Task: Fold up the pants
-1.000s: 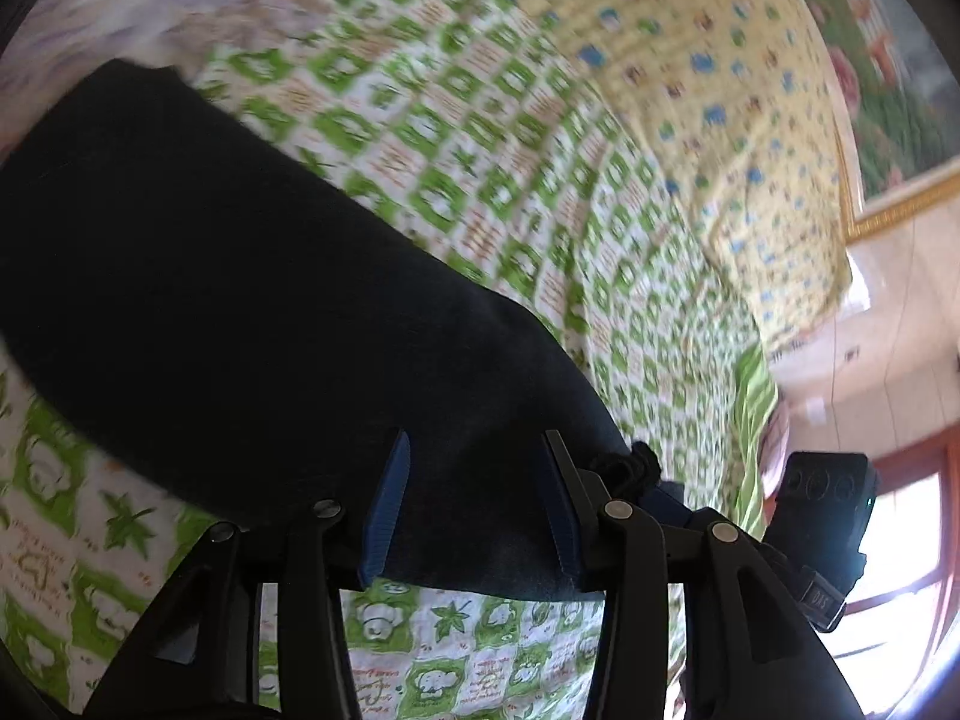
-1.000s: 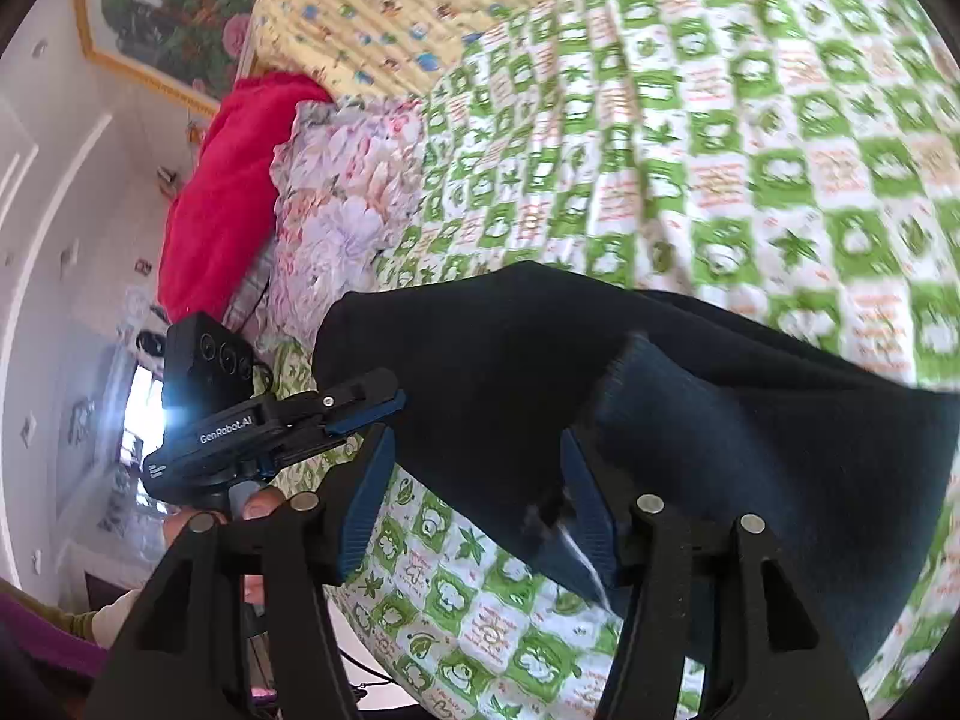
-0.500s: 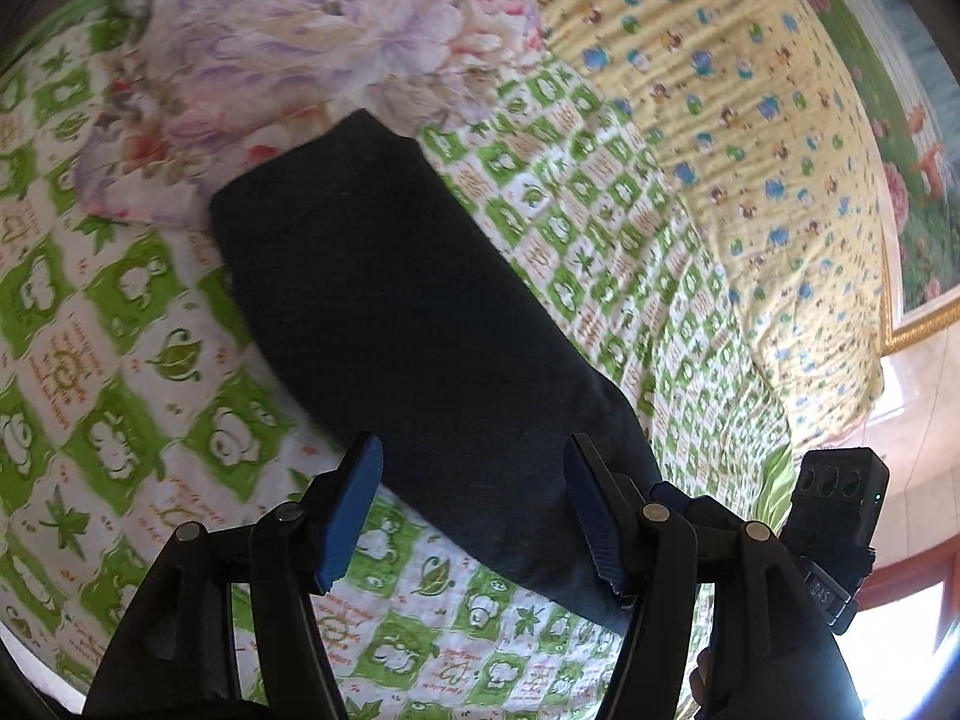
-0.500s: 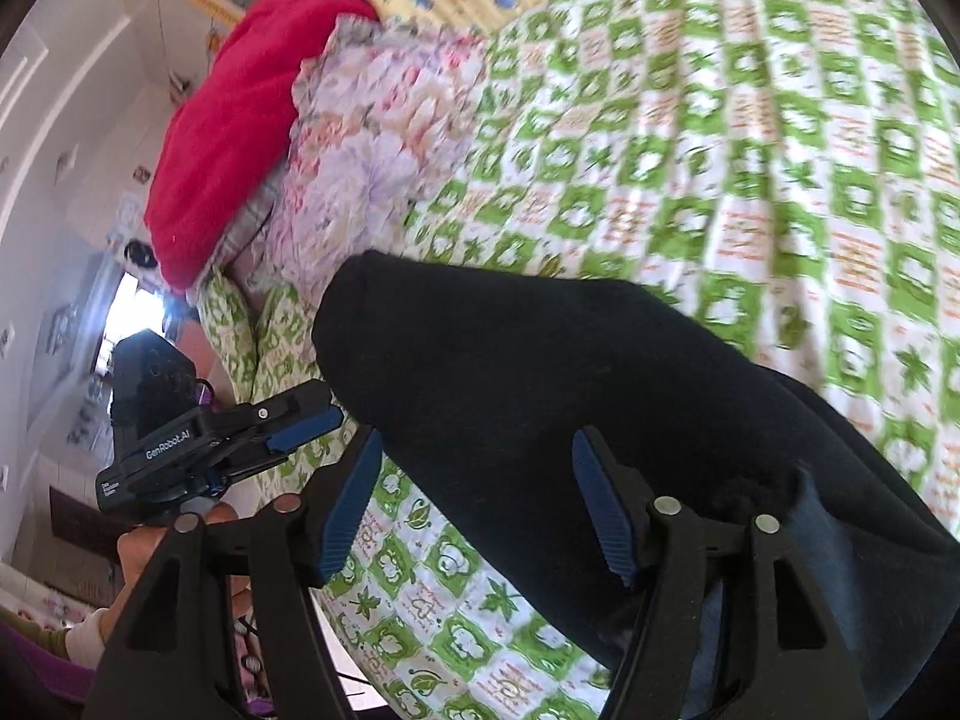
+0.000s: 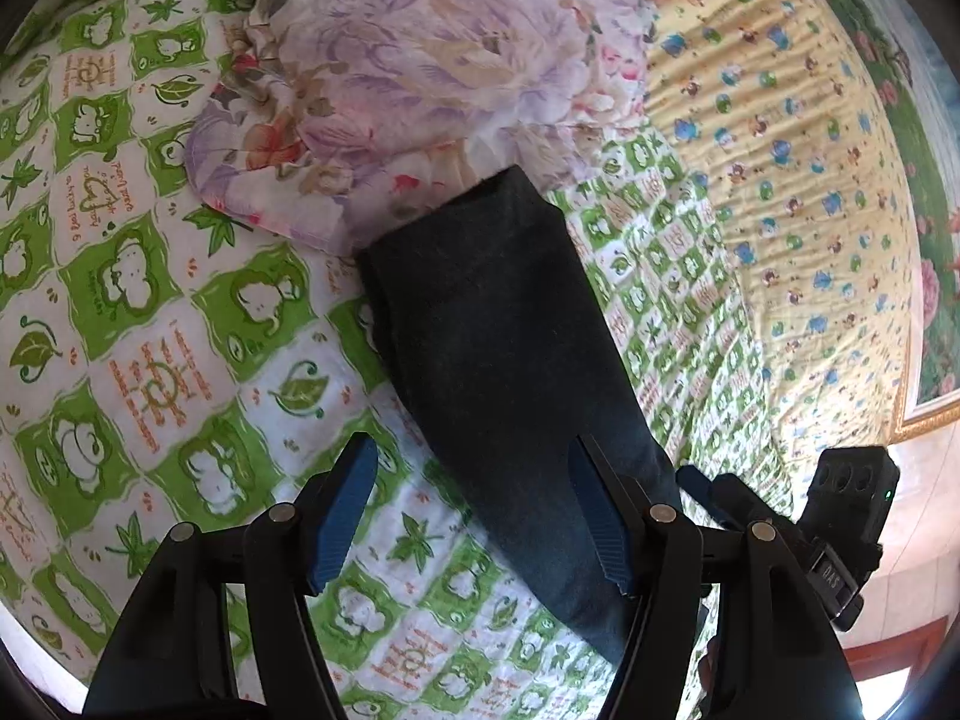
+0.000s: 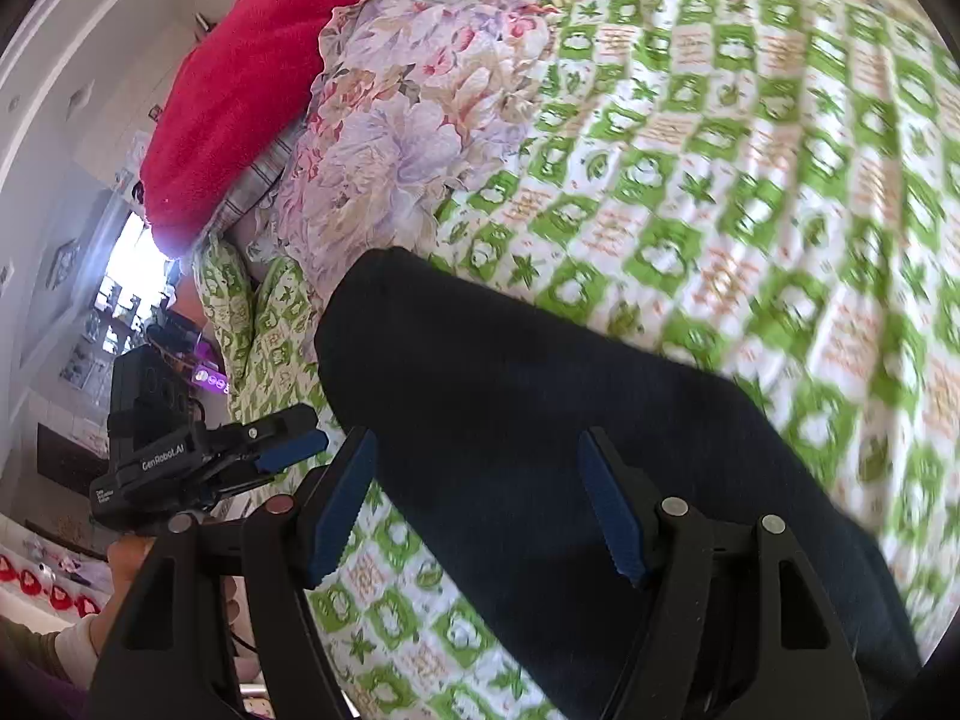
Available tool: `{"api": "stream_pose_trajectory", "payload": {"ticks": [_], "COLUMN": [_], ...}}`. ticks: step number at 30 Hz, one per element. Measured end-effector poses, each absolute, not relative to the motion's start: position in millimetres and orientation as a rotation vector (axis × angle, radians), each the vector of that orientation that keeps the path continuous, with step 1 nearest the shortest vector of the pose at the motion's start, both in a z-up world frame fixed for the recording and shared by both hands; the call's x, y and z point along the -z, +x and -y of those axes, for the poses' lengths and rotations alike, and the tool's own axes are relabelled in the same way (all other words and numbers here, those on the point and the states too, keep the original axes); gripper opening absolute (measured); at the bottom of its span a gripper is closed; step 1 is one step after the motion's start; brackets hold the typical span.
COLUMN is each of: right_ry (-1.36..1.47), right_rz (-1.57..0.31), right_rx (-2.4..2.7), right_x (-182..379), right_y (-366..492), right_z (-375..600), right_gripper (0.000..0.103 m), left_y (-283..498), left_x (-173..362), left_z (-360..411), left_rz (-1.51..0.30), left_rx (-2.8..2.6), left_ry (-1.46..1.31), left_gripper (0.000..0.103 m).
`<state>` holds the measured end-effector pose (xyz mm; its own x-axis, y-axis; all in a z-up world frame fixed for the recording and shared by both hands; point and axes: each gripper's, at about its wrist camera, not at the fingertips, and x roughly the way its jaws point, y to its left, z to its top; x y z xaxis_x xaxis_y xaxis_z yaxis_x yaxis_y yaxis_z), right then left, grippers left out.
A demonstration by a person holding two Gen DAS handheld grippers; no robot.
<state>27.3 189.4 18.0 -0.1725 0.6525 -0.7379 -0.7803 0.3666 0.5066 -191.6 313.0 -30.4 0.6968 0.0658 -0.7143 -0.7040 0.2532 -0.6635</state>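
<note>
The dark navy fabric pants [image 5: 510,372] lie in a long strip on the green-and-white patterned quilt [image 5: 138,300], far end apparently touching the floral pillow [image 5: 420,72]; left gripper [image 5: 474,510] and right gripper [image 6: 477,507] both spread apart, holding nothing

Home bedroom: quilted bedspread [image 5: 150,324], floral pillow [image 6: 396,138].

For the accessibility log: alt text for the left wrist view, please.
Long, folded dark navy fabric pants lie flat on a green-and-white patterned bedsheet, far end touching a floral pillow. The open left gripper hangs above them, holding nothing.
</note>
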Motion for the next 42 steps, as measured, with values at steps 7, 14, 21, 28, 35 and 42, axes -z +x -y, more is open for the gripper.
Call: {"api": "stream_pose_trajectory", "payload": {"ticks": [7, 14, 21, 28, 35, 42], "right_ry": [-0.220, -0.313, -0.439, -0.549, -0.471, -0.449], "right_rz": [-1.177, -1.180, -1.187, -1.235, -1.348, -1.361], "right_rx": [-1.337, -1.400, -1.479, -1.573, -1.620, -1.626], "right_x": [-17, -12, 3, 27, 42, 39], "right_y": [36, 38, 33, 26, 46, 49], "right_z": [-240, -288, -332, -374, -382, -380], "right_gripper": [0.070, 0.070, 0.070, 0.056, 0.032, 0.032], "left_y": [-188, -185, -187, -180, -174, -166], "left_x": [42, 53, 65, 68, 67, 69], "left_z": [-326, -338, -346, -353, -360, -365], "left_rz": [-0.627, -0.616, -0.584, -0.568, -0.543, -0.538], "left_rx": [-0.580, -0.576, -0.576, -0.574, -0.588, -0.575], "left_ry": [-1.250, -1.281, -1.330, -1.342, -1.342, -1.313], "left_gripper": [0.067, 0.067, 0.067, 0.071, 0.070, 0.030]}}
